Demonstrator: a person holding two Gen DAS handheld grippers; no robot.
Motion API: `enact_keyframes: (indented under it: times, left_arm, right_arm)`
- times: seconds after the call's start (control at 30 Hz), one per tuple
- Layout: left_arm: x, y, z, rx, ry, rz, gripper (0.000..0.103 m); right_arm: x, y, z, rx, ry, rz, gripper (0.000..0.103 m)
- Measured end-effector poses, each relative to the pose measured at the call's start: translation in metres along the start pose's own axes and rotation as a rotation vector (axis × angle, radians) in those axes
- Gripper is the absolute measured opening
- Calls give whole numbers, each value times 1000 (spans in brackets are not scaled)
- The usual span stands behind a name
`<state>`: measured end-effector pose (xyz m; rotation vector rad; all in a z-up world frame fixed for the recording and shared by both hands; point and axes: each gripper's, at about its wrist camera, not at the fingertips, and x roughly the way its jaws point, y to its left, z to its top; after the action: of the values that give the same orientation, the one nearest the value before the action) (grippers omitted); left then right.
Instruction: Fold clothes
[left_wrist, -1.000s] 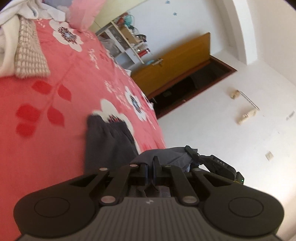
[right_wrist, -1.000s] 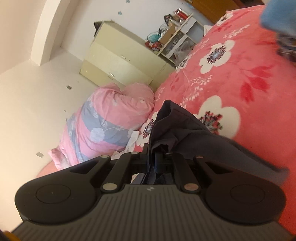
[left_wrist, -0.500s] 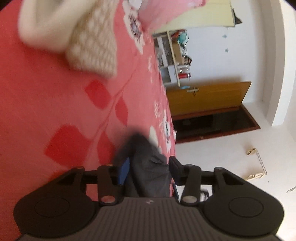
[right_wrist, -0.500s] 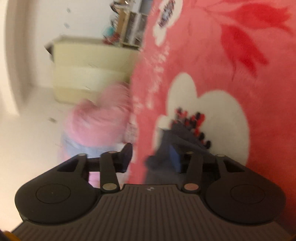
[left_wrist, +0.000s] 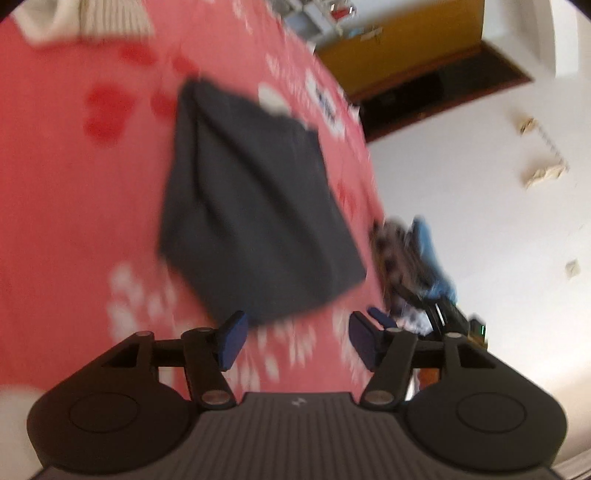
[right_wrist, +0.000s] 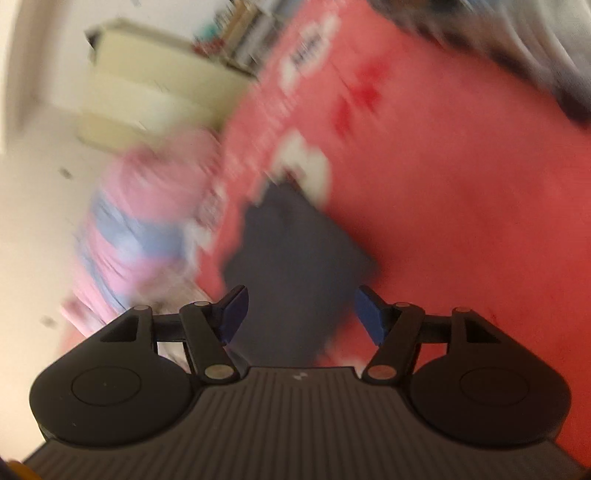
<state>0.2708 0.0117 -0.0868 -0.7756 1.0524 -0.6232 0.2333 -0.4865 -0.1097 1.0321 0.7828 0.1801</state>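
Here, in the left wrist view, a cream knitted garment (left_wrist: 110, 18) lies bunched at the far left corner of the red floral bedspread (left_wrist: 74, 206); broad bare cover stretches below it down to the camera. Right of that, the dark grey garment (left_wrist: 255, 206) lies flat on the cover as a rough four-sided shape; its near corner sits just ahead of the left gripper (left_wrist: 295, 338), whose blue-padded fingers (left_wrist: 232, 339) are spread wide with nothing between them. The garment's right edge runs close to the bed's right edge; beyond that edge the white floor (left_wrist: 461, 177) lies open up to a wooden door (left_wrist: 399, 40). At the far right, a blurred blue and patterned shape (left_wrist: 413, 254) hangs just past the bed's edge; what it is cannot be told.

In the right wrist view, which is heavily blurred, a cream cabinet (right_wrist: 147, 96) stands at upper left; below it a pink and blue bundle of bedding (right_wrist: 144, 218) sits at the bed's left edge, near the garment's left side. The dark grey garment (right_wrist: 295, 258) reaches down between the fingers of the right gripper (right_wrist: 299, 314), but the fingers (right_wrist: 369, 314) stand far apart and do not pinch it. To the right, the bedspread (right_wrist: 461, 221) runs bare and wide; a dark blurred mass (right_wrist: 535, 48) crosses the top right corner.
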Motion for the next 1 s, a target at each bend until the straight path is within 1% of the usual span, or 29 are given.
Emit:
enact_keyframes:
  times: [0.03, 0.1, 0.13, 0.17, 0.23, 0.27, 0.33, 0.37, 0.4, 0.43, 0.47, 0.5, 0.57, 0.6, 0.63, 0.7, 0.77, 0.8, 0.87, 0.93, 1.0]
  left_arm:
    - [6, 1, -7, -17, 4, 16, 64]
    - [17, 3, -22, -51, 13, 48, 65]
    - [24, 8, -23, -87, 3, 62, 65]
    - [28, 12, -24, -114, -11, 71, 65]
    - [32, 15, -23, -138, -63, 48, 65]
    - [31, 17, -23, -146, -84, 48, 64]
    - [32, 19, -19, -161, -130, 43, 60]
    - [33, 21, -18, -169, -146, 48, 54]
    - [35, 22, -17, -171, -160, 52, 45]
    - [36, 24, -16, -172, -170, 56, 39]
    - [38, 26, -15, -173, -180, 61, 20]
    - [40, 28, -14, -174, -190, 65, 5]
    - [38, 30, -11, -190, -203, 42, 4]
    - [30, 27, -10, -180, -226, 24, 4]
    - [33, 16, -10, -171, -241, 4, 4]
    - [15, 8, -8, -160, -243, -39, 4]
    - [0, 1, -9, -133, -207, -41, 4]
    - [-9, -4, -12, -109, -173, -27, 3]
    - [-23, -16, -22, -50, -104, 8, 4]
    - [-46, -17, -46, -9, -36, 32, 4]
    - [-69, -17, -76, 37, 25, 61, 4]
  right_arm:
    - [7, -3, -9, -13, 26, -30, 64]
    - [21, -8, -17, -14, 45, -71, 64]
    - [30, -8, -18, -22, 47, -80, 64]
    - [38, -8, -16, -30, 32, -78, 64]
    - [50, -5, -9, -26, 8, -58, 64]
    - [54, -4, -5, -20, 4, -44, 63]
    - [64, -9, 5, 21, -6, -13, 58]
    - [69, -12, 10, 42, -11, 1, 51]
    - [73, -15, 14, 63, -17, 15, 38]
    - [78, -17, 19, 80, -23, 26, 29]
    - [82, -20, 21, 89, -25, 35, 17]
    - [87, -24, 23, 106, -33, 50, 12]
    - [88, -30, 19, 148, -70, 95, 10]
    - [84, -30, 16, 150, -66, 114, 9]
    - [79, -28, 13, 161, -85, 129, 9]
    - [67, -22, 5, 152, -96, 152, 8]
    - [48, -13, -9, 152, -120, 170, 8]
    - [38, -11, -16, 153, -127, 176, 8]
    - [12, -13, -40, 161, -142, 196, 8]
    - [-20, -20, -71, 182, -158, 211, 8]
    - [-49, -29, -106, 190, -172, 197, 8]
